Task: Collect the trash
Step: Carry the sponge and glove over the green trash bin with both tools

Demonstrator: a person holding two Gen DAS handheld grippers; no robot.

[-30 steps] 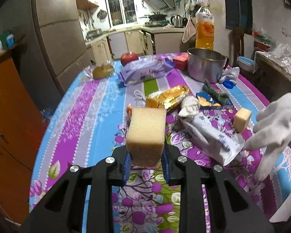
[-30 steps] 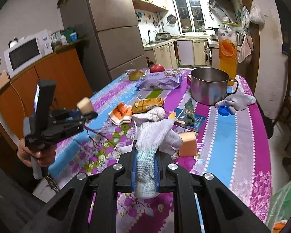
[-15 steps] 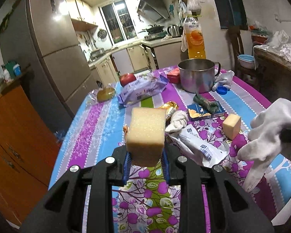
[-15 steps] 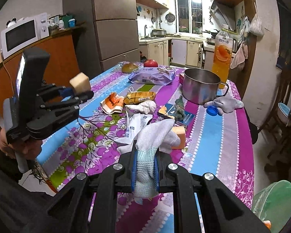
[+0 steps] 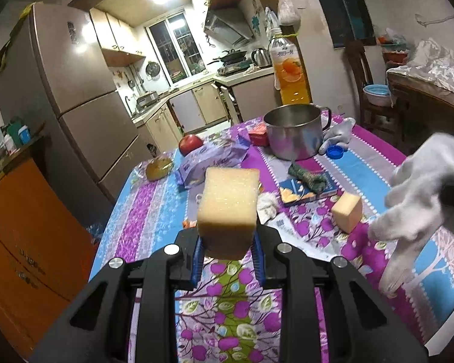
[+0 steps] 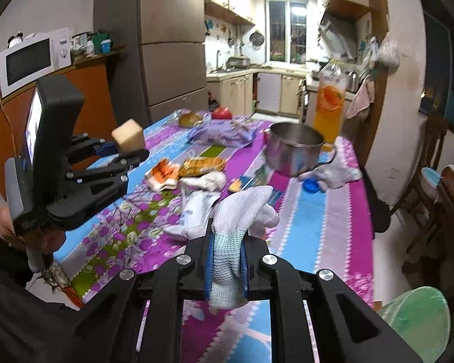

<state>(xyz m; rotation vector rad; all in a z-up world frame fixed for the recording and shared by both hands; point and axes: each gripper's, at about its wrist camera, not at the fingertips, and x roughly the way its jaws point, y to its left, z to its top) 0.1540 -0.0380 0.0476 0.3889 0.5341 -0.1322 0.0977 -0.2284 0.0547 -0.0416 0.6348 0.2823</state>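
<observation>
My left gripper point(image 5: 227, 257) is shut on a yellow sponge block point(image 5: 228, 208), held above the near end of the flowered table point(image 5: 154, 205). From the right wrist view the same block point(image 6: 128, 135) sits in the left gripper point(image 6: 121, 148), which a hand holds at the left. My right gripper point(image 6: 226, 267) is shut on a white knit glove point(image 6: 242, 208), which hangs in the air at the right of the left wrist view point(image 5: 420, 193). A second sponge block point(image 5: 348, 211), a white wrapper point(image 6: 196, 205), an orange wrapper point(image 6: 163, 172) and a gold packet point(image 6: 202, 163) lie on the table.
A steel pot point(image 5: 293, 133), an orange drink bottle point(image 5: 289, 72), a blue cap point(image 5: 335, 151), another glove point(image 6: 333, 172), a purple snack bag point(image 5: 212, 157), an apple point(image 5: 190, 143) and a bun point(image 5: 159, 166) are farther back. A green-lined bin point(image 6: 414, 320) stands at lower right.
Both grippers have risen and drawn back from the table with their loads. The views have tilted up, showing more of the kitchen and ceiling.
</observation>
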